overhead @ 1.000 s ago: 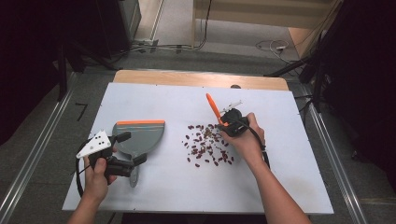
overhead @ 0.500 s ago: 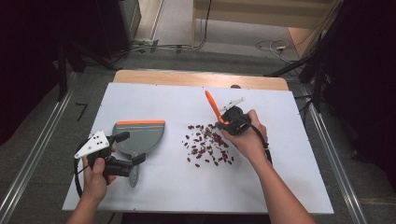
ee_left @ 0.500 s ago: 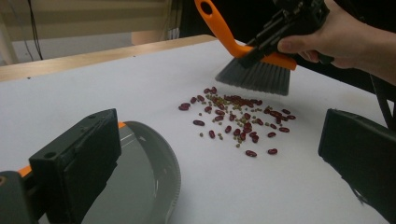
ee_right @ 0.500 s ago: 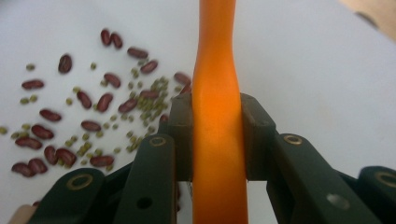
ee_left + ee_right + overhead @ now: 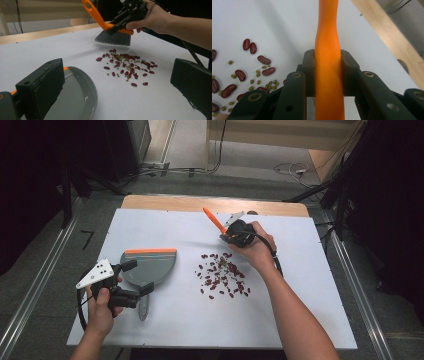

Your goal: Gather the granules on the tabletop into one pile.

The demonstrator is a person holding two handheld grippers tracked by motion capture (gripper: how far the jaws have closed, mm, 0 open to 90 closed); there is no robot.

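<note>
Scattered dark red kidney beans and small green beans [image 5: 222, 275] are spread at the centre of the white surface [image 5: 300, 310]. Just above them, right of centre in the high view, an orange-handled hand brush with grey bristles [image 5: 113, 37] is clamped between the fingers of the right gripper [image 5: 233, 236]. At lower left, a grey plastic dustpan with an orange edge [image 5: 150, 267] is seen between the parted fingers of the left gripper [image 5: 135, 277].
</note>
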